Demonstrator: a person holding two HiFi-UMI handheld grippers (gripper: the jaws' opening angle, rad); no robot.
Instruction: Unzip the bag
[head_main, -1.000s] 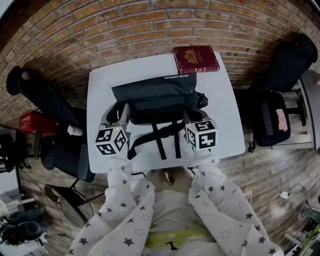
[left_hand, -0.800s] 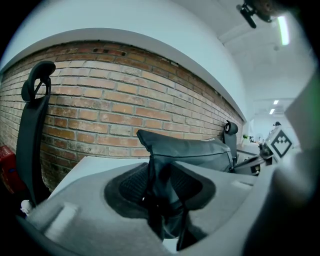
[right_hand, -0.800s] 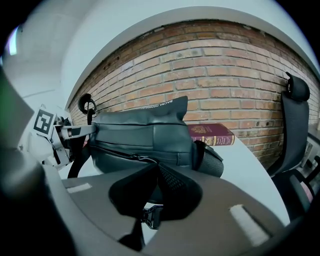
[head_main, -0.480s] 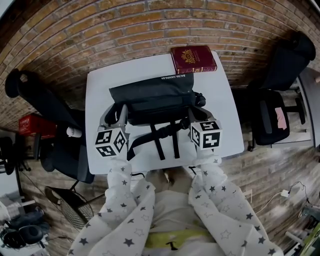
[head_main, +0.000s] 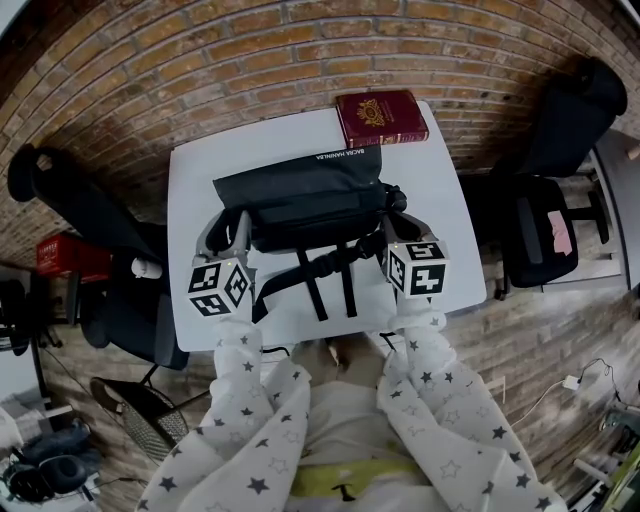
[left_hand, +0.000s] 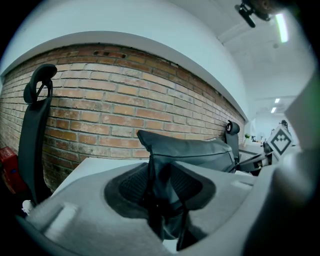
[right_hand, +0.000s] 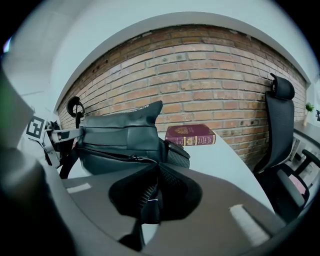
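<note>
A black bag (head_main: 300, 195) lies across the white table (head_main: 195, 170), its straps trailing toward me. My left gripper (head_main: 228, 222) is shut on a fold of fabric at the bag's left end; in the left gripper view the dark fabric (left_hand: 165, 170) is pinched between the pads. At the bag's right end, my right gripper (head_main: 385, 232) is shut on the zipper pull (right_hand: 150, 205), which sits between its closed pads. The zipper line (right_hand: 120, 157) runs along the bag's front (right_hand: 120, 135) up to those jaws.
A dark red book (head_main: 380, 117) lies at the table's far right corner, next to the brick wall, and also shows as the book (right_hand: 190, 135). Black office chairs stand at the right (head_main: 555, 200) and left (head_main: 70, 190) of the table.
My right gripper has slid to the right along the bag's front, still shut. The left gripper has stayed where it was on the bag's end.
</note>
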